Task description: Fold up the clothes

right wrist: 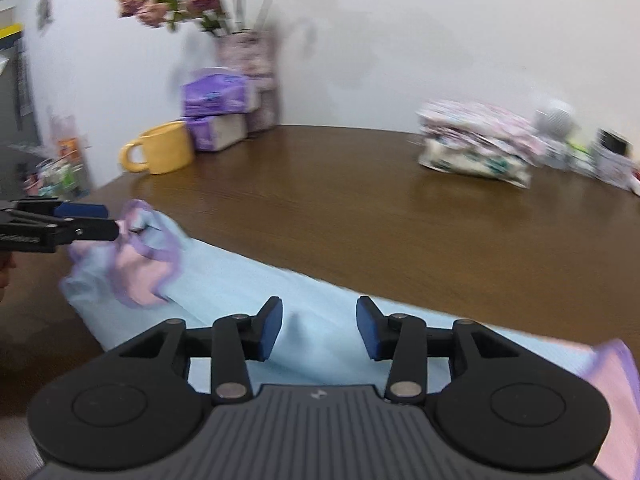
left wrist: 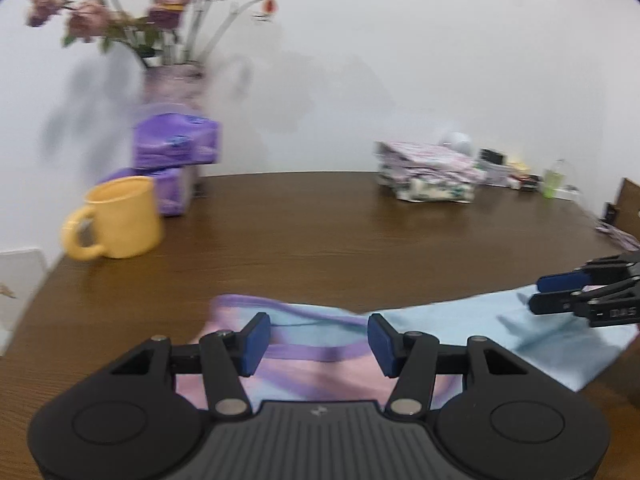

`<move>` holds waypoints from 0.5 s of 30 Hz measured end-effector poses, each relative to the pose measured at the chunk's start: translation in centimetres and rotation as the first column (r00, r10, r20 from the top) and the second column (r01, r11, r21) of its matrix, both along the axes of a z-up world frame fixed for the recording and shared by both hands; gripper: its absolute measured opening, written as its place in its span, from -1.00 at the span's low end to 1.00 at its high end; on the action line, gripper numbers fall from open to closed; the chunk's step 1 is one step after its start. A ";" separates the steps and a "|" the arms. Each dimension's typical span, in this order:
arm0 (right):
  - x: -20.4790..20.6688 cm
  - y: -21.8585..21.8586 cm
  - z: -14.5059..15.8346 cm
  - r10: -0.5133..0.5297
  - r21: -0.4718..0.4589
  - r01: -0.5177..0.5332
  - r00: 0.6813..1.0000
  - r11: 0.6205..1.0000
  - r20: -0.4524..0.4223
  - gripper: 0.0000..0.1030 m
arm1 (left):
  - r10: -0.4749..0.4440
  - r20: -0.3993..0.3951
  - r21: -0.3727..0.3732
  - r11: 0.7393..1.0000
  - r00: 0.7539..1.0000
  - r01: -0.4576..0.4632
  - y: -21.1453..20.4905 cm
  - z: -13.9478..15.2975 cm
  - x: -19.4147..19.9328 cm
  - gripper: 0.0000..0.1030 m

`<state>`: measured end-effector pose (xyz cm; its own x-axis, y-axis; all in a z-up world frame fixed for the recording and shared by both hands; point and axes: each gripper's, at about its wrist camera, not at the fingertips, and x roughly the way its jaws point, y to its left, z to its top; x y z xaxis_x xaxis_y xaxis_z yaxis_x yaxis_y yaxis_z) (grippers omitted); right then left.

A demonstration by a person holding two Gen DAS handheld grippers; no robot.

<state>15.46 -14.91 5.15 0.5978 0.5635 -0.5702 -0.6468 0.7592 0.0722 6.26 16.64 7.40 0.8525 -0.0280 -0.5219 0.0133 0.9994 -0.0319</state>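
Currently the light-blue garment with pink panels and purple trim (right wrist: pixel 248 280) lies spread lengthwise along the near edge of the brown wood-grain tabletop (left wrist: pixel 304 232), one bunched pink-and-purple end under the left gripper (left wrist: pixel 319 339) and the plain blue stretch under the right gripper (right wrist: pixel 319 328). Left gripper: fingers spread wide, nothing between the blue pads, hovering over the trimmed opening. Right gripper: likewise spread, nothing held, over blue fabric with a small raised wrinkle between the pads. Both views are motion-blurred, so how high the pads sit above the cloth cannot be told. Whether the garment is partly folded or only laid out is not settled; the bunched end fits either. Risks, as judged: pads closing on one layer only at the bunched end would let the under-layer drag and skew any fold; a pinch on the wrinkle instead of an edge would give a crooked crease; the cloth overhangs or nears the tabletop edge at the right and could slide off if tugged. A yellow ceramic mug (left wrist: pixel 116 220) and stacked purple tissue packs (left wrist: pixel 176 148) stand well apart at far left; a wide sweep could reach them.
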 end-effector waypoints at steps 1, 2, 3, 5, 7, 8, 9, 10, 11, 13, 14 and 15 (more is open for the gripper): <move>0.2 1.1 0.3 0.029 0.000 -0.029 1.000 1.000 -0.001 -0.19 | 0.014 -0.004 0.016 1.000 1.000 -0.014 0.8 0.1 0.2 0.02; 0.4 2.3 0.5 0.060 0.000 -0.060 0.998 0.998 -0.003 -0.18 | 0.027 -0.010 0.030 0.999 1.000 -0.026 1.6 0.2 0.4 0.02; 0.6 3.4 0.7 0.084 -0.004 -0.084 0.996 0.996 -0.003 -0.18 | 0.037 -0.020 0.044 0.998 0.999 -0.036 2.3 0.2 0.7 0.01; 0.8 5.5 0.9 0.128 -0.009 -0.128 0.992 0.992 -0.007 -0.18 | 0.024 -0.044 0.061 0.998 0.999 -0.021 2.9 -0.1 1.8 0.00; 1.2 7.5 1.1 0.170 -0.012 -0.170 0.985 0.985 -0.020 -0.18 | 0.000 -0.071 0.074 0.997 0.997 0.005 3.3 -0.4 2.9 -0.02; 1.3 8.3 1.1 0.185 -0.014 -0.185 0.982 0.983 -0.025 -0.18 | -0.012 -0.084 0.081 0.997 0.996 0.019 3.5 -0.6 3.5 -0.03; 1.5 9.1 1.1 0.198 -0.020 -0.199 0.980 0.980 -0.027 -0.18 | -0.023 -0.098 0.087 0.996 0.995 0.032 3.7 -0.7 4.1 -0.03; 1.6 9.9 1.0 0.212 -0.029 -0.212 0.977 0.977 -0.028 -0.18 | -0.035 -0.111 0.093 0.995 0.993 0.046 3.9 -0.9 4.7 -0.05; 1.8 10.8 1.0 0.225 -0.038 -0.226 0.974 0.973 -0.030 -0.18 | -0.046 -0.125 0.099 0.993 0.991 0.059 4.1 -1.0 5.3 -0.08; 2.1 12.4 0.9 0.250 -0.056 -0.252 0.968 0.966 -0.035 -0.18 | -0.069 -0.152 0.110 0.990 0.986 0.086 4.5 -1.3 6.5 -0.08; 2.3 13.1 0.8 0.261 -0.064 -0.263 0.965 0.963 -0.038 -0.18 | -0.080 -0.166 0.115 0.988 0.983 0.100 4.7 -1.5 7.0 -0.08; 2.4 13.6 0.7 0.270 -0.072 -0.272 0.962 0.960 -0.038 -0.18 | -0.091 -0.174 0.119 0.986 0.980 0.113 4.8 -1.6 7.4 -0.09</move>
<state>17.83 -1.30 5.90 0.4123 0.6568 -0.6313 -0.8275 0.5599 0.0421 13.69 21.41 5.77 0.7487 -0.0345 -0.6621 0.1209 0.9890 0.0852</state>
